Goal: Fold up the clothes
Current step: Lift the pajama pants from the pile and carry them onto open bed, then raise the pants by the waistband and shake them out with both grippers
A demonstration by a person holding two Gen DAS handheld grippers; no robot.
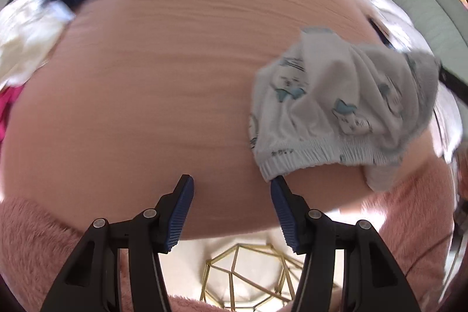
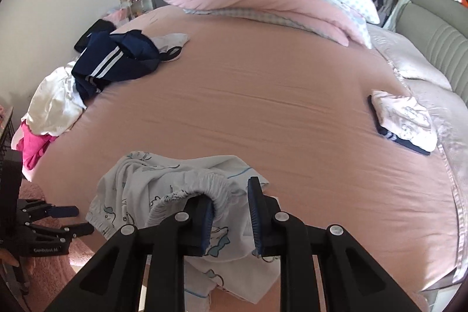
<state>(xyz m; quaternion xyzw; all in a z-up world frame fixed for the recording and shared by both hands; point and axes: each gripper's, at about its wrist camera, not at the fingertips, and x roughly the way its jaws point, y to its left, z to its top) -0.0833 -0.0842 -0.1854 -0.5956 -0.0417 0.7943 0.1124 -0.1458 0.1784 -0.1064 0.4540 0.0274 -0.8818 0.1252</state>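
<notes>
Shorts lay crumpled at bed near edge. My right claw gaped, waistband draped over one finger only; left claw gaped, empty. Risk I saw: closing would pinch single layer, or shorts slip off edge.

The room is bright with daylight. The left wrist picture is smeared and blurry, mostly the bed sheet (its wrinkles look like streaks). The right wrist picture is sharp. Both bend round, with dark corners.
</notes>
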